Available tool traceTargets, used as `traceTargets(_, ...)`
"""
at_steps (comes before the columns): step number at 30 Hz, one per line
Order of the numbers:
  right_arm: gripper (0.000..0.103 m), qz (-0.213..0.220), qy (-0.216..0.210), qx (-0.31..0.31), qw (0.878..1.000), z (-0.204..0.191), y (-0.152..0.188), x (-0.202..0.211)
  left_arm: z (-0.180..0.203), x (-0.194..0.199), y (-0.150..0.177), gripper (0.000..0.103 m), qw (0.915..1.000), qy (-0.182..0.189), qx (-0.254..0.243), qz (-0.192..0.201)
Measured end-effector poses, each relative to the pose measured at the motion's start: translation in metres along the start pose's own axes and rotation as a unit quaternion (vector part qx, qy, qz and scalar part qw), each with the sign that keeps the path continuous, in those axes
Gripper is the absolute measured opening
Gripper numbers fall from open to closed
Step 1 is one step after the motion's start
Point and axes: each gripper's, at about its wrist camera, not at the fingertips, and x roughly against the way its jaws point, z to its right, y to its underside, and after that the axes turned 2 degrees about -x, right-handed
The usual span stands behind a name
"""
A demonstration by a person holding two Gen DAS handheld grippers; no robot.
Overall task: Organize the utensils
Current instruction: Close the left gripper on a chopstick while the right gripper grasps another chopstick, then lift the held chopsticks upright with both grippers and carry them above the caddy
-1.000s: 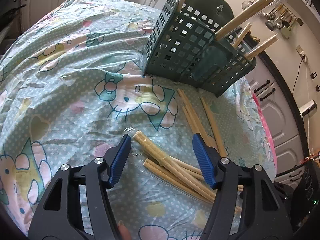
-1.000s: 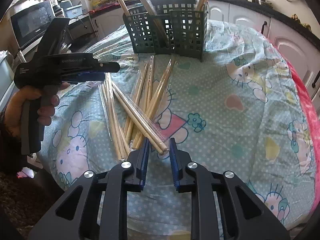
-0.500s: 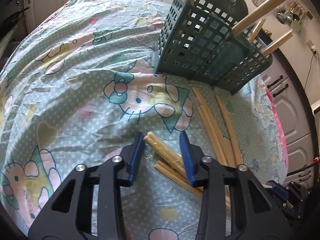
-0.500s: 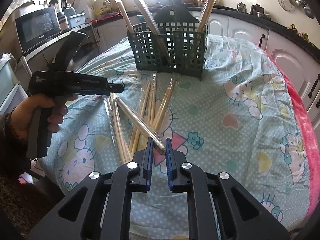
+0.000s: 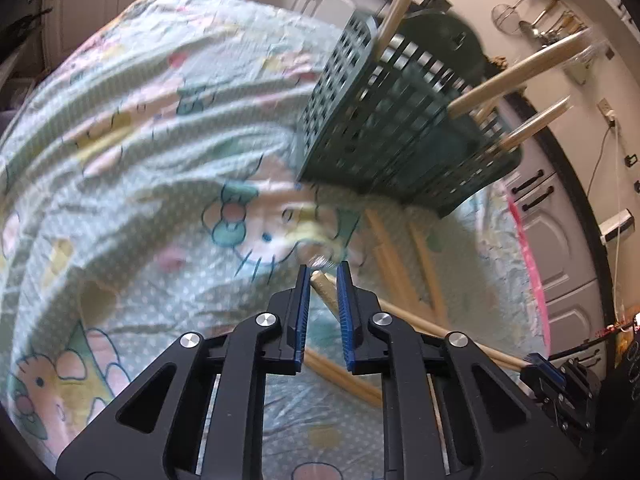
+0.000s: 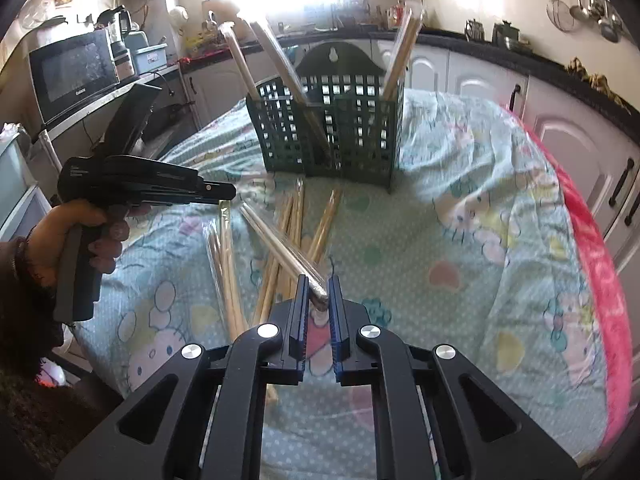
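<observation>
A plastic-wrapped pair of chopsticks [image 6: 280, 240] is held at both ends, lifted off the cloth. My left gripper [image 5: 322, 276] is shut on one end [image 5: 326, 290]; it also shows in the right wrist view [image 6: 224, 192]. My right gripper [image 6: 318, 288] is shut on the other end. Several more wrapped chopstick pairs [image 6: 296, 216] lie on the cloth below. A dark green utensil basket [image 6: 328, 128] stands behind them with wrapped chopsticks [image 6: 404, 52] upright in it; it also shows in the left wrist view [image 5: 400, 120].
The round table carries a Hello Kitty cloth [image 6: 460, 240] with a pink edge [image 6: 600, 272]. White cabinets [image 6: 580, 136] stand to the right, and a microwave [image 6: 76, 72] on a counter to the left.
My left gripper closed on the end of the wrapped pair. Both grippers then lifted the pair off the cloth. The views are blurred by motion.
</observation>
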Motion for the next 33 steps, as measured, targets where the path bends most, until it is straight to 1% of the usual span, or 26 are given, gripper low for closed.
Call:
traceTargets(6,0.007,0.026,-0.013,0.026,0.999,-0.014,-0.026,0.014,0.009,0.031,-0.012,0.006,0.999,0.024,-0.01,0.037)
traceTargets(9,0.007,0.042,-0.02,0.039,0.998,-0.024,-0.043,0.022,0.016,0.053,-0.019,0.004,0.9972,0.039,-0.017,0.062)
traceTargets(15,0.006,0.068,-0.036,0.058,0.995,-0.043,-0.072,0.034,0.038,0.084,-0.026,0.003,0.9932,0.055,-0.038,0.096)
traceTargets(24,0.006,0.098,-0.045,0.075,0.991,-0.054,-0.104,0.056,0.054,0.121,-0.039,0.003,0.9863,0.07,-0.059,0.138)
traceTargets(33,0.006,0.113,-0.037,0.083,0.989,-0.058,-0.117,0.075,0.072,0.156,-0.051,0.003,0.9778,0.069,-0.083,0.18)
